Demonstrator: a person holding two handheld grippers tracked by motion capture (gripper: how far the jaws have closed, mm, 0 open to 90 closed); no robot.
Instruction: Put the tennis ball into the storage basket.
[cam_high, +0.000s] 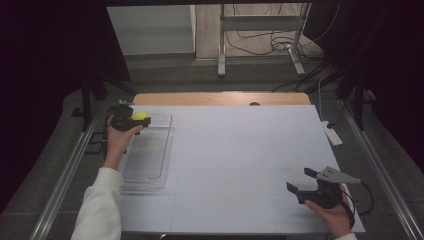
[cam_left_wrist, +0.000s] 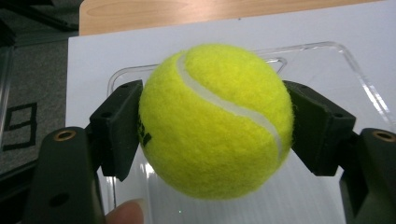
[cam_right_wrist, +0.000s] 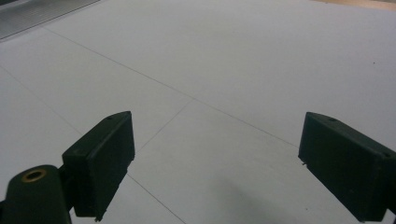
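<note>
Risk I'm watching: left gripper (cam_high: 131, 121) pinches the tennis ball (cam_left_wrist: 215, 119) by its sides above the clear tray's (cam_high: 165, 131) far end. Fuzzy round ball could squirt out and roll away. Right gripper (cam_high: 304, 183) sits spread, well apart.

Left tongs (cam_high: 131, 121) clamped tight, right tongs (cam_high: 301, 181) spread wide apart.

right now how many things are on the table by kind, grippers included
tennis ball: 1, yellow, clamped in the left gripper
clear plastic tray: 1
grippers: 2, the right gripper open over bare white table
total: 4
</note>
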